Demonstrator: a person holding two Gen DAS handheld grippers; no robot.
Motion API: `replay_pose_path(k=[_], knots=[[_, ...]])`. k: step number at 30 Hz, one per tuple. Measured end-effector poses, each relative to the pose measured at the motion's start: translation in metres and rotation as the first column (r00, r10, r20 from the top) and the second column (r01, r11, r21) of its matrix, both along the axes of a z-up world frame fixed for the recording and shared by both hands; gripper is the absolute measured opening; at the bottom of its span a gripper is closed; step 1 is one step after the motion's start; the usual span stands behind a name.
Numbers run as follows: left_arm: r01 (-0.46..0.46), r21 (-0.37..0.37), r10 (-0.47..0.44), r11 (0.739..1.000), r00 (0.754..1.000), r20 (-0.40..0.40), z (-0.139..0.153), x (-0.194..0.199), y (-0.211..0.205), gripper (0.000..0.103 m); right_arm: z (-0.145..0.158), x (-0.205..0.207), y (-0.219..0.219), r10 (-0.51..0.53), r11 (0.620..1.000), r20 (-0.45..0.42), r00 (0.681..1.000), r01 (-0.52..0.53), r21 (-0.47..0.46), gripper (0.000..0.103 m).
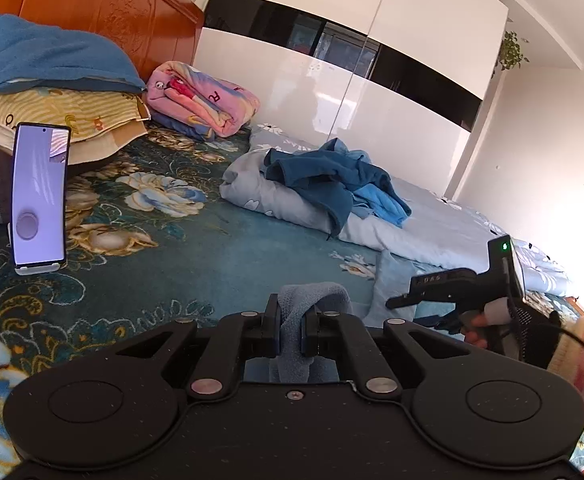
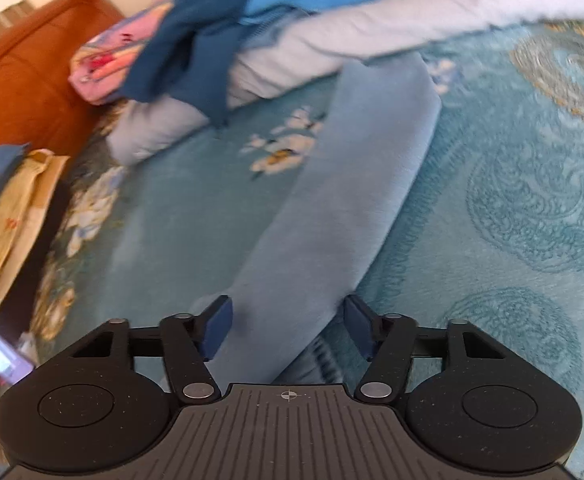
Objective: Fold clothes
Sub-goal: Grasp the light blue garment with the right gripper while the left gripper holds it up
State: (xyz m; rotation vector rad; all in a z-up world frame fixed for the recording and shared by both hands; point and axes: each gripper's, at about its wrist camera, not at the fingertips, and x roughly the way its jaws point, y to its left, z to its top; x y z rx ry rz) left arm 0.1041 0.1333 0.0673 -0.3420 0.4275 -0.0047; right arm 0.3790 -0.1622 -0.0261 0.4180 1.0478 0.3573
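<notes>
The left gripper (image 1: 292,330) is clenched on a bunched fold of the light blue garment (image 2: 356,184) at bottom centre. The right gripper (image 2: 287,330) hangs wide apart over the same cloth, which stretches toward upper centre across the teal bedspread (image 2: 532,200). Soft, limp fleece; I'd pinch it at an edge or corner.

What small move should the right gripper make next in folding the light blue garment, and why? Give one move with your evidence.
Probably close the right gripper on the light blue garment. Its jaws stand open with the cloth lying between them on the bed cover, while the left gripper is already shut on a bunched part of the same fabric, so both ends would then be held.
</notes>
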Motion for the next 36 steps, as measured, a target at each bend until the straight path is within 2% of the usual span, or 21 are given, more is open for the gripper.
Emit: replay_pose_path(k=[1,3,6,9,12,14,17,19,21,23,25,27,29,31,33,36], knots=[[0.0,0.0,0.0,1.0,1.0,-0.001,0.0,0.002,0.001,0.006,-0.004,0.002,-0.003,-0.009,1.0,-0.009,1.0,0.009,0.027,0.028],[0.001,0.009,0.0,1.0,1.0,-0.003,0.001,0.006,0.001,0.007,-0.006,0.001,-0.01,-0.036,0.995,-0.007,0.999,0.037,0.094,0.007],[0.019,0.037,-0.019,0.999,1.0,-0.001,0.005,0.018,0.0,0.007,0.005,0.001,-0.028,-0.07,0.976,0.016,0.997,0.065,0.206,0.003],[0.053,0.087,-0.055,0.995,0.998,0.025,0.018,0.041,-0.009,0.007,0.029,0.002,-0.052,-0.105,0.946,0.067,0.992,0.079,0.315,0.003],[0.074,0.161,-0.085,0.984,0.994,0.066,0.037,0.077,-0.018,0.007,0.062,0.013,-0.076,-0.146,0.921,0.147,0.978,0.081,0.38,0.003],[0.061,0.192,-0.087,0.979,0.988,0.13,0.06,0.106,-0.023,0.007,0.092,0.024,-0.094,-0.182,0.917,0.214,0.96,0.087,0.39,0.003],[0.021,0.196,-0.069,0.98,0.967,0.244,0.106,0.139,-0.029,0.007,0.158,0.035,-0.123,-0.23,0.912,0.334,0.914,0.083,0.401,0.003],[0.01,0.2,-0.078,0.98,0.94,0.334,0.138,0.151,-0.035,0.006,0.208,0.035,-0.14,-0.25,0.912,0.438,0.864,0.059,0.406,0.003],[0.014,0.235,-0.11,0.972,0.909,0.403,0.161,0.155,-0.047,0.007,0.248,0.029,-0.154,-0.26,0.916,0.526,0.81,0.034,0.401,0.003],[0.028,0.254,-0.142,0.967,0.887,0.44,0.173,0.155,-0.059,0.007,0.282,0.016,-0.171,-0.265,0.92,0.598,0.757,0.012,0.392,0.003],[0.053,0.248,-0.162,0.967,0.882,0.442,0.17,0.151,-0.066,0.007,0.297,-0.003,-0.188,-0.266,0.923,0.634,0.726,0.002,0.385,0.003],[0.078,0.25,-0.182,0.965,0.888,0.423,0.157,0.147,-0.073,0.007,0.297,-0.023,-0.201,-0.254,0.931,0.651,0.715,-0.001,0.364,0.003],[0.101,0.25,-0.19,0.963,0.913,0.362,0.133,0.143,-0.078,0.007,0.283,-0.04,-0.209,-0.219,0.947,0.646,0.731,-0.001,0.322,0.003],[0.128,0.232,-0.192,0.964,0.941,0.28,0.102,0.138,-0.078,0.007,0.255,-0.056,-0.212,-0.187,0.961,0.616,0.765,0.014,0.275,0.003],[0.142,0.211,-0.183,0.967,0.965,0.189,0.068,0.13,-0.078,0.007,0.214,-0.071,-0.216,-0.174,0.965,0.55,0.817,0.031,0.261,0.003],[0.153,0.179,-0.167,0.972,0.984,0.063,0.021,0.11,-0.075,0.007,0.149,-0.101,-0.214,-0.168,0.968,0.442,0.881,0.064,0.241,0.003]])
